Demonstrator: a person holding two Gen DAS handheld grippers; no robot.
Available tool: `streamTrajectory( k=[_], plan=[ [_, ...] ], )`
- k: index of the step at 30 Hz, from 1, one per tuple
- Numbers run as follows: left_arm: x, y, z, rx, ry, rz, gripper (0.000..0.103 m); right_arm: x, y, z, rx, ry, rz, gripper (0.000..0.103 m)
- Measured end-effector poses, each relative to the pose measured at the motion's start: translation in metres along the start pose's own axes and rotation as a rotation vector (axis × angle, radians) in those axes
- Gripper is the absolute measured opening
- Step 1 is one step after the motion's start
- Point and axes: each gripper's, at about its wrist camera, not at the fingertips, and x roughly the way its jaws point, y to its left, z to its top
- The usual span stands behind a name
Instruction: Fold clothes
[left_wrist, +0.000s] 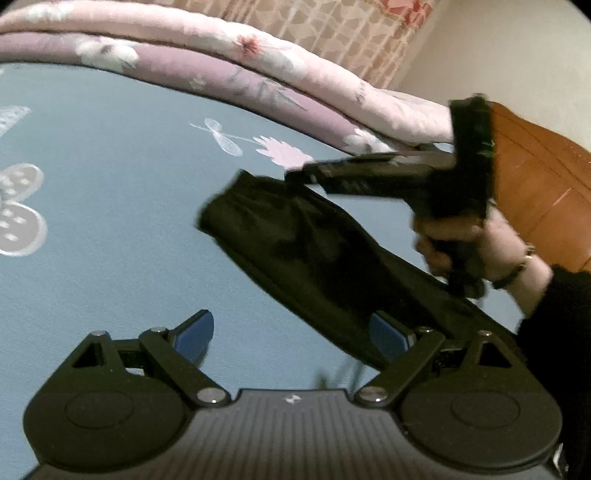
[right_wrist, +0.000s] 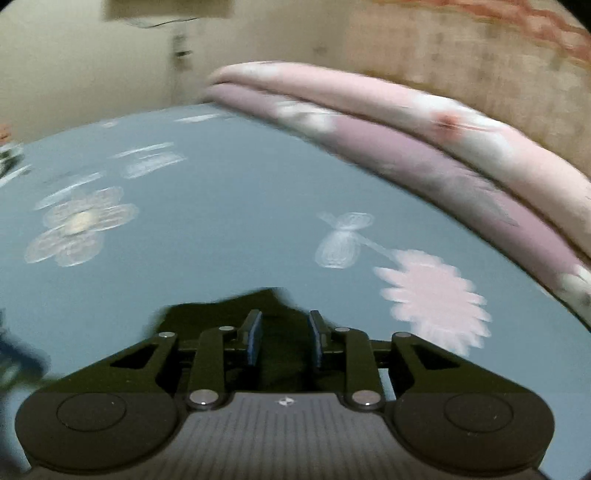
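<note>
On the blue flowered bed sheet (left_wrist: 110, 221), near the folded pink quilt (left_wrist: 258, 62), a soft black garment (left_wrist: 295, 251) is pinched by the right tool (right_wrist: 284, 338). The left tool (left_wrist: 291, 332) is held wide open, empty. Edges should be matched neatly.

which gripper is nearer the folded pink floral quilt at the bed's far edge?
Right. The right gripper is up by the folded pink floral quilt, with the black garment at its tips. The left gripper hangs back, open above the blue sheet.
</note>
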Motion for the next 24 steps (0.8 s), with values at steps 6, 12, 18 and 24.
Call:
streamTrajectory(
  k=[6,12,18,24],
  plan=[
    [-0.025,0.019,0.009,-0.025,-0.036,0.053,0.091,0.025,0.052,-0.001,-0.148,0.125,0.104,0.030],
    [-0.036,0.029,0.012,-0.056,-0.064,0.055,0.091,0.037,0.065,-0.002,-0.156,0.142,0.049,0.030],
    [-0.042,0.025,0.013,-0.050,-0.089,0.044,0.091,0.030,0.079,-0.005,-0.158,0.138,0.065,0.030],
    [-0.044,0.026,0.013,-0.054,-0.095,0.036,0.091,0.040,0.076,-0.003,-0.103,0.145,0.026,0.003]
  ],
)
